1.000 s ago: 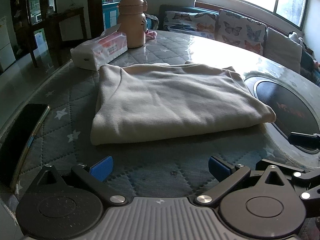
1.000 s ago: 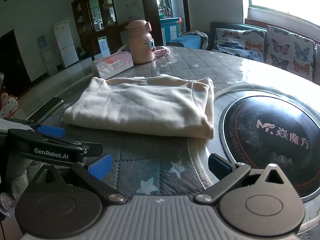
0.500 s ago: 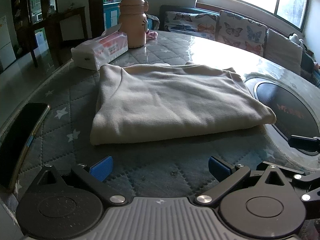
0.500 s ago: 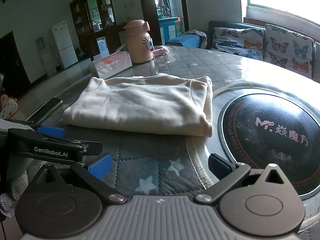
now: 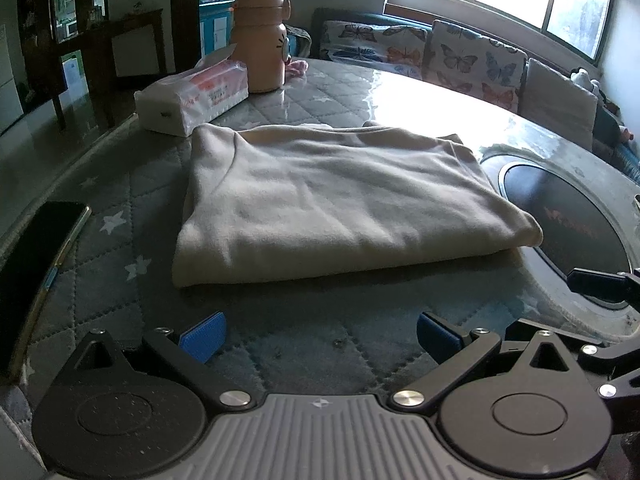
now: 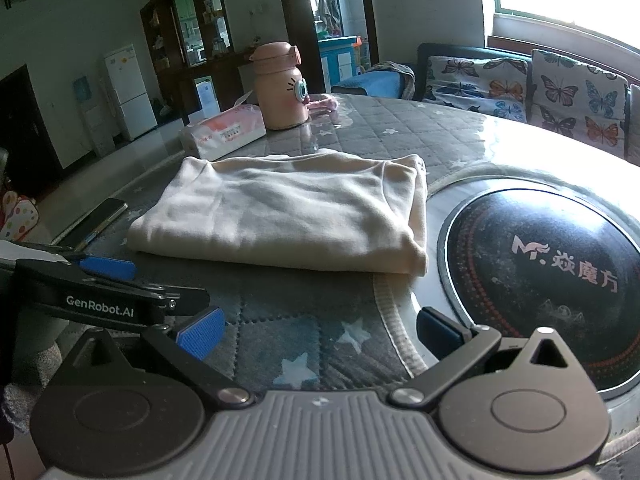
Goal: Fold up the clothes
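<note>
A cream garment [image 5: 336, 204] lies folded into a flat rectangle on the quilted, star-patterned table cover [image 5: 112, 248]; the right wrist view shows it too [image 6: 288, 216]. My left gripper [image 5: 320, 334] hovers open just short of the garment's near edge, nothing between its blue pads. My right gripper [image 6: 318, 330] is also open and empty, near the garment's right front corner. The left gripper's side [image 6: 104, 300] shows at the left of the right wrist view.
A black phone [image 5: 36, 264] lies at the table's left edge. A tissue pack [image 5: 192, 96] and a pink bottle [image 5: 262, 42] stand behind the garment. A round black cooktop [image 6: 552, 276] is set into the table to the right. A sofa with butterfly cushions [image 5: 460, 56] lies beyond.
Both grippers have shifted only slightly, drawing back a little from the garment. The garment has not moved.
</note>
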Tool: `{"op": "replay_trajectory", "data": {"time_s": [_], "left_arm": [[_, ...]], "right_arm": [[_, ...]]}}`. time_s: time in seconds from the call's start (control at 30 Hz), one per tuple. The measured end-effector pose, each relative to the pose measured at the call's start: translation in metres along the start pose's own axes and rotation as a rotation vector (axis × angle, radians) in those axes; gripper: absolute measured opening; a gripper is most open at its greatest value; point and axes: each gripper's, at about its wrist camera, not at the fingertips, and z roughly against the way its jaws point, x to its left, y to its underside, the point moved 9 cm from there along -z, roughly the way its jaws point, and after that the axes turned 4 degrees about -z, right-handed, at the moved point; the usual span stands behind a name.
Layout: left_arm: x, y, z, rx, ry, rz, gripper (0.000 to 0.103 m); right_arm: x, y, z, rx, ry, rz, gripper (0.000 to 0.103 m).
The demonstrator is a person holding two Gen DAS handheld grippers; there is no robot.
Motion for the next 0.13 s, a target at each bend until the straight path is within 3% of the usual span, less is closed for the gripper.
{"op": "replay_trajectory", "data": {"time_s": [0.13], "left_arm": [[0.0031,0.0003,-0.0009,0.006,-0.009,0.003,0.103]], "right_arm": [[-0.0002,0.0002,0.0001,-0.001,-0.001,-0.002,0.103]]}}
